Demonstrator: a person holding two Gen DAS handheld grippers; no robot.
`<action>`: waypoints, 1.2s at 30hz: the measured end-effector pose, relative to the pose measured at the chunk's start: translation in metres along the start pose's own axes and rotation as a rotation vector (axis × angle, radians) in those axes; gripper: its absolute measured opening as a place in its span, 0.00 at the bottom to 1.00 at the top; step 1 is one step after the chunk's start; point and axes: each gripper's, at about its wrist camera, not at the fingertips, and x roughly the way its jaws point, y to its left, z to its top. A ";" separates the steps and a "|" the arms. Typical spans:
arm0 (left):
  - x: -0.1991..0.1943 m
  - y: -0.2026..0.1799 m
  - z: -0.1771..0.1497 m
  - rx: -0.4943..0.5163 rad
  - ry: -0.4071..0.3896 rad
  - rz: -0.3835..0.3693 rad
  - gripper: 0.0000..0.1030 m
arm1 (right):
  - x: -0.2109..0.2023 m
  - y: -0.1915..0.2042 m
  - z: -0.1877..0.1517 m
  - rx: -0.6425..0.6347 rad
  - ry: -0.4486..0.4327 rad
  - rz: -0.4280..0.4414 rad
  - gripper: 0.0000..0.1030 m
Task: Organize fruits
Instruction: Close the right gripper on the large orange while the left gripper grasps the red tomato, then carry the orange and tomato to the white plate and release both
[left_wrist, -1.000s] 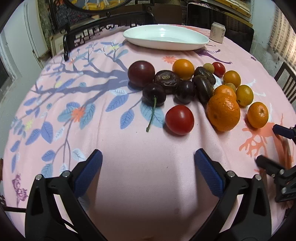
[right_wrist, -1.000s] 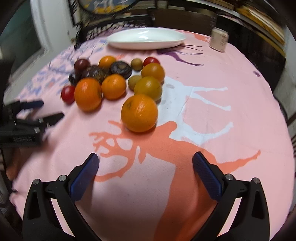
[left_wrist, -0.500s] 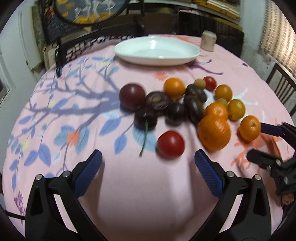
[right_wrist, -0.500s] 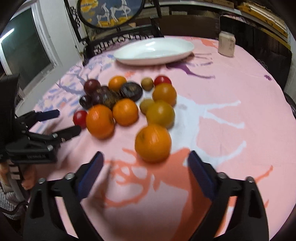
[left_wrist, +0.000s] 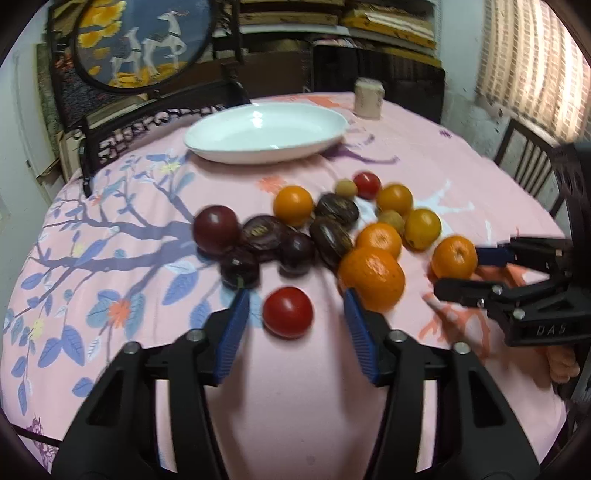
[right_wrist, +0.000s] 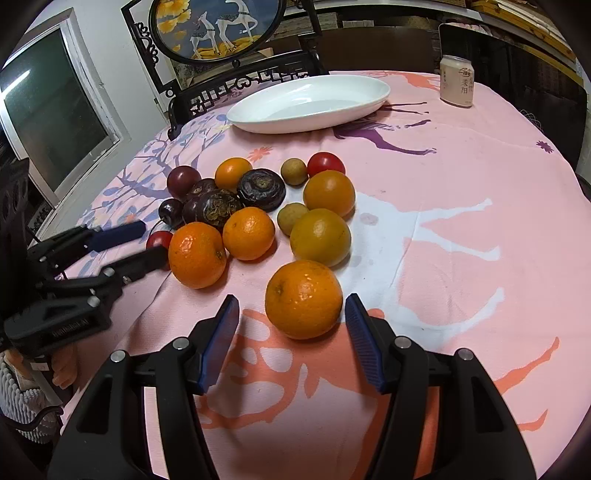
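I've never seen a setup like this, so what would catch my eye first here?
A heap of fruit in the middle of the pink tablecloth. Each gripper is closing around one piece without pressing yet: the left gripper around a red tomato, the right gripper around an orange. Behind them lies an empty white dish.

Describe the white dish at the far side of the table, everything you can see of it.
The white dish is a shallow oval bowl, glossy like glazed ceramic or melamine, with a smooth raised rim and light glinting off its inside. It looks empty: no fruit lies in it. It sits upright on the pink patterned tablecloth at the table's far side, beyond the cluster of fruit and apart from it. A pale drink can stands off to its right, not touching. Neither gripper is near it.
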 end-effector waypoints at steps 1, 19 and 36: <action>-0.001 -0.003 -0.001 0.015 -0.007 0.011 0.42 | 0.000 0.000 0.000 0.001 -0.001 0.003 0.54; 0.013 0.016 0.003 -0.057 0.040 -0.013 0.30 | -0.001 -0.010 0.000 0.041 -0.011 0.019 0.38; 0.030 0.044 0.130 -0.127 -0.074 0.046 0.30 | -0.003 -0.022 0.128 0.106 -0.177 0.040 0.38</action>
